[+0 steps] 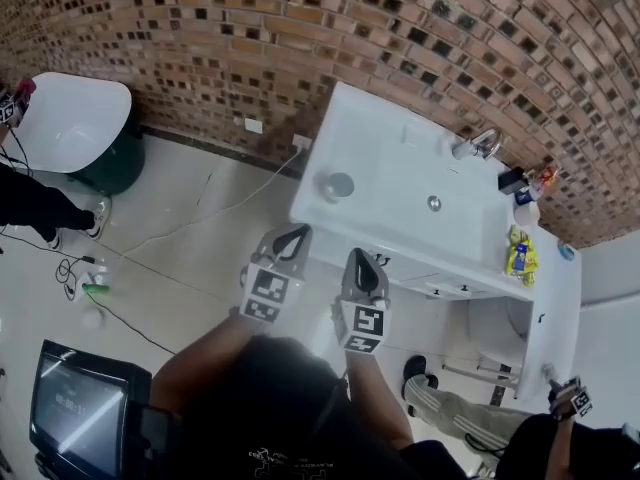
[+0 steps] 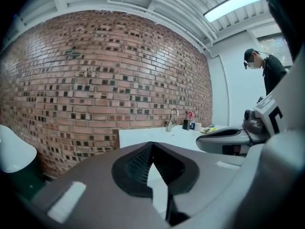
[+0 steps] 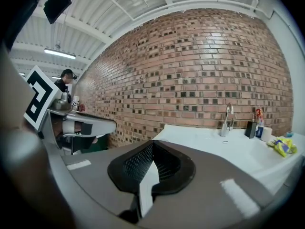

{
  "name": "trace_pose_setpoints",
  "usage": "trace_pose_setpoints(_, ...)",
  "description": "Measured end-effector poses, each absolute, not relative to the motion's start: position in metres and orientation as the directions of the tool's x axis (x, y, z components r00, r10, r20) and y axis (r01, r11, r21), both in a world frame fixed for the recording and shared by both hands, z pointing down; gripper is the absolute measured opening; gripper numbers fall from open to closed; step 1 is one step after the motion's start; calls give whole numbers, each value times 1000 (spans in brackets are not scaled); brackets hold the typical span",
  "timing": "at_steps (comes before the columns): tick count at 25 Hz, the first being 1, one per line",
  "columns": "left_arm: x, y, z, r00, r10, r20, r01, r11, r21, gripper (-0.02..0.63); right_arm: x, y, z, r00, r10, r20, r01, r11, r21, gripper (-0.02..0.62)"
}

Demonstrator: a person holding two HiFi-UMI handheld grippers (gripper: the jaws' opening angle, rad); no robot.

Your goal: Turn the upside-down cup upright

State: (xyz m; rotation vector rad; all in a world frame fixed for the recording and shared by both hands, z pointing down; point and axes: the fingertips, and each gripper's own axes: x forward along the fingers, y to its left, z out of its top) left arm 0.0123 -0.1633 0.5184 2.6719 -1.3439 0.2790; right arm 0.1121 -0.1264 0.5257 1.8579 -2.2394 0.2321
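In the head view a small grey cup (image 1: 337, 185) stands on the white sink counter (image 1: 385, 138), near its left front corner; its round top faces the camera. My left gripper (image 1: 296, 232) hangs just in front of the counter's edge, below the cup, jaws shut and empty. My right gripper (image 1: 358, 258) is beside it to the right, also shut on nothing. In the left gripper view the left gripper (image 2: 151, 144) points at the counter and brick wall. The right gripper (image 3: 152, 143) shows closed in its own view. The cup is hidden in both gripper views.
A faucet (image 1: 484, 144) and a drain (image 1: 433, 203) sit further right on the counter, with bottles (image 1: 520, 183) and a yellow packet (image 1: 519, 255) at its right end. A white round seat (image 1: 70, 118), floor cables, a monitor (image 1: 80, 408) and a seated person's leg (image 1: 465, 413) surround me.
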Motion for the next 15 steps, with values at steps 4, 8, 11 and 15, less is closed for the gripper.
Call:
trace_pose_setpoints(4,25,-142,516,590,-773,232,-800,-598,44,-6,122,-101,529,-177,-942,286,-982,189,16,14)
trace_pose_setpoints(8,41,-121,510,603,-767,222,-791,-610,41,-6,130,-77,530,-182,-940,290,-981,196,18,14)
trace_pose_setpoints(11,51,-104,508,605,-765,222,-788,-615,27,-6,138,-60,529,-178,-941,288,-981,193,23,14)
trace_pose_setpoints(15,66,-76,514,618,-750,236,-774,-632,20,-6,150,-35,529,-168,-942,292,-983,182,21,14)
